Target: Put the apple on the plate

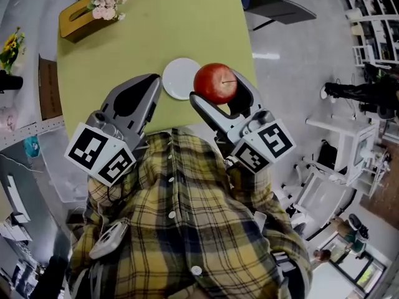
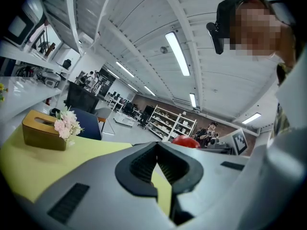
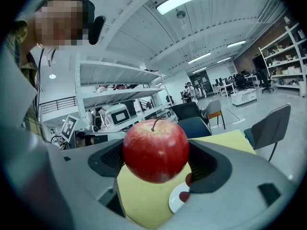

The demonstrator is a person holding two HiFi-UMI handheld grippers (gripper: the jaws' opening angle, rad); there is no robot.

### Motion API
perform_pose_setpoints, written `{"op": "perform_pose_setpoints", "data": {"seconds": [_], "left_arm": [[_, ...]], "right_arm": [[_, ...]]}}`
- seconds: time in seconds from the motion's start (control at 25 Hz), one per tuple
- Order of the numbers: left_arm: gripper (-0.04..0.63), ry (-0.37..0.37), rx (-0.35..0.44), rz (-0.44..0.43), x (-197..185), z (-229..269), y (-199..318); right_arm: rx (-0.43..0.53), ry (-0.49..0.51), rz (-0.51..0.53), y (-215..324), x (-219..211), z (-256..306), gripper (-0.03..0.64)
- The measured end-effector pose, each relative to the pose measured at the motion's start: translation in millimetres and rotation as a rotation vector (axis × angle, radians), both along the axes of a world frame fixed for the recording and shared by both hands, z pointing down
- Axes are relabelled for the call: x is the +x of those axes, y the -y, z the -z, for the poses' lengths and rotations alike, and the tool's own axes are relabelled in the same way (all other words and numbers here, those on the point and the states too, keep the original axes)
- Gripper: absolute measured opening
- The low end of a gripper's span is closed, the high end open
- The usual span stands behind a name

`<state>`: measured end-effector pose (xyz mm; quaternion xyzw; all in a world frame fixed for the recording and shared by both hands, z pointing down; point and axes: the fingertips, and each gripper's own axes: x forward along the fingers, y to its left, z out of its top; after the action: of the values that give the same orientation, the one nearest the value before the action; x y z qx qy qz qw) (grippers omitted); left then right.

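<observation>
Your R tool (image 1: 218, 89) clamps the round red apple (image 1: 215, 83), aloft by the right rim of the small white round plate (image 1: 176, 80), near the front edge of the yellow-green surface (image 1: 149, 30). L tool (image 1: 151, 83) closed, empty. Bare surface beyond plate.

Yellow-green bench (image 1: 124, 42) fills the upper centre of the head view. Wooden tissue box (image 1: 76, 20) sits at its upper-left corner, with a pink flower bunch (image 1: 109, 2) touching the box's right end. Dark blue chair (image 1: 271, 2) is just past the bench's upper-right corner. Yellow flowers (image 1: 11, 47) at the left edge, off the bench. White shelving (image 1: 374, 33) upper right, white cart (image 1: 346, 145) mid right, grey floor (image 1: 299, 73) between. Plaid shirt (image 1: 181, 223) lower centre. Left gripper view: ceiling strip lights (image 2: 177, 52) upper centre, stocked shelves (image 2: 170, 121) far back. Right gripper view: grey chair (image 3: 271, 127) at right.
</observation>
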<state>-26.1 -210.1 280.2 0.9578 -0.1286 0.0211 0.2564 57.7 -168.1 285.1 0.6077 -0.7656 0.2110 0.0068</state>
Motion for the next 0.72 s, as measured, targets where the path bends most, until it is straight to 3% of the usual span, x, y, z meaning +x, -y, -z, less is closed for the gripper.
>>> {"op": "perform_pose_setpoints", "data": {"seconds": [0.72], "left_arm": [[0.008,0.035,-0.011,0.066,-7,-18,18]], "right_arm": [[-0.04,-0.005,0.047,21,3,-32,0.38]]}}
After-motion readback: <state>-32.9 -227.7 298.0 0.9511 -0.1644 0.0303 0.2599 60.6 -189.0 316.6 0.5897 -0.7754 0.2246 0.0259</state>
